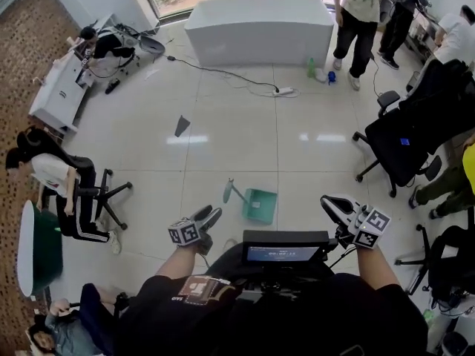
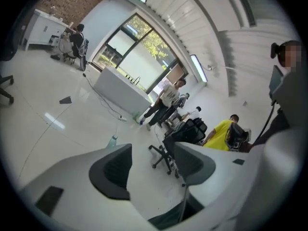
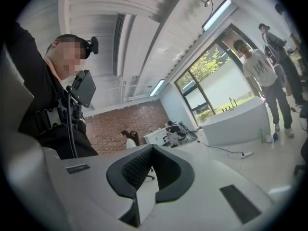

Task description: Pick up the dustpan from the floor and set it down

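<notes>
Fingers of the left gripper are standing spread, with only bare floor showing between them, while those of the right gripper are meeting at their tips and pinching nothing. Both grippers are hovering close in front of the person, well clear of the task's thing. The green dustpan is lying on the white floor ahead, roughly between the two grippers, its handle reaching away to the left. It is looking like thin moulded plastic, so it is probably going to handle as light and stiff but smooth and a little slippery. The handle, near where it joins the pan, is seeming the soundest place to grip, since the pan may swing if held far out.
</notes>
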Demonstrator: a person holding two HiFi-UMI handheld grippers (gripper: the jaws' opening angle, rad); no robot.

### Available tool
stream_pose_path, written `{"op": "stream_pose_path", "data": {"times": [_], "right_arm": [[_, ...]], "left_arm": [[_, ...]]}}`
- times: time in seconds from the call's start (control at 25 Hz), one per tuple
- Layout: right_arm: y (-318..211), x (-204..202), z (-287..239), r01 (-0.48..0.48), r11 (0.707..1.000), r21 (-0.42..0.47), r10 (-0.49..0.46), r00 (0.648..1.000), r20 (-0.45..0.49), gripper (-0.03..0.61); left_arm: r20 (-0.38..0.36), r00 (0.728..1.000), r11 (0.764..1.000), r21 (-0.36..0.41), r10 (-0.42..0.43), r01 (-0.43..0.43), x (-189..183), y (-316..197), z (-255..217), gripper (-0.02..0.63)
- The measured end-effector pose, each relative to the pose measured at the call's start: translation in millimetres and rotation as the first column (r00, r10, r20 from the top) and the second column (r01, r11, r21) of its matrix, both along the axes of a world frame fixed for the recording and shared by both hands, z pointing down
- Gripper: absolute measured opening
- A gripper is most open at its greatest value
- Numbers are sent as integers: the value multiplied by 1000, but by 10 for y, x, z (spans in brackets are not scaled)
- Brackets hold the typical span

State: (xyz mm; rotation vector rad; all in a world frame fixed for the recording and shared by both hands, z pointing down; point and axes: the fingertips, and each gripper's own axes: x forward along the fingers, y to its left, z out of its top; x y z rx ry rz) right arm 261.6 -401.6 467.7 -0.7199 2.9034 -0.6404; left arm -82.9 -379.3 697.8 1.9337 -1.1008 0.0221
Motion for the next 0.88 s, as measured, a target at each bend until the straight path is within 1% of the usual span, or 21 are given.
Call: {"op": "stream_pose_path", "data": {"times": [0.04, 0.08, 0.12, 0.2, 0.24, 0.32, 0.44, 0.52, 0.6, 0.76, 0.88], "right_arm": [[131, -38, -128, 10, 1000, 14, -9, 1000, -2, 11], [264, -76, -252, 16, 1000, 24, -16, 1000, -2, 11], [393, -106, -360, 21, 999, 29, -21, 1000, 1, 11], [603, -132, -516, 32, 999, 39, -32, 999, 9, 11], [678, -124, -574, 37, 998, 48, -37, 999, 12, 11], [817, -73, -699, 42, 997, 70, -43, 999, 16, 11], [1206, -105, -904, 36, 994, 104, -38, 999, 20, 11], [1620, -251, -973, 20, 992, 124, -22, 1000, 19, 11], [2161, -458, -1001, -3, 990, 139, 2, 1000, 14, 11], [3511, -1061, -1096, -64, 980, 190, 67, 998, -10, 11], [4676, -1588, -1113, -111, 967, 228, 120, 992, -27, 11]], "left_arm": [[-30, 999, 998, 55, -14, 15, -28, 131, -303, 269], [-64, 998, 994, 107, -27, 34, -62, 278, -608, 234], [-101, 994, 986, 155, -41, 56, -94, 431, -900, 202], [-180, 982, 965, 241, -60, 103, -123, 703, -1408, 118], [-215, 975, 954, 275, -63, 122, -105, 806, -1612, 86], [-260, 964, 938, 317, -58, 142, -29, 982, -1908, 7], [-295, 955, 922, 359, -31, 141, -48, 1318, -2189, 5], [-310, 951, 909, 394, -6, 134, -212, 1650, -2307, 5], [-323, 946, 895, 430, 27, 121, -438, 2126, -2402, 5], [-350, 928, 861, 503, 123, 76, -1051, 3432, -2637, 5], [-361, 913, 844, 535, 190, 35, -1631, 4605, -2625, 5]]}}
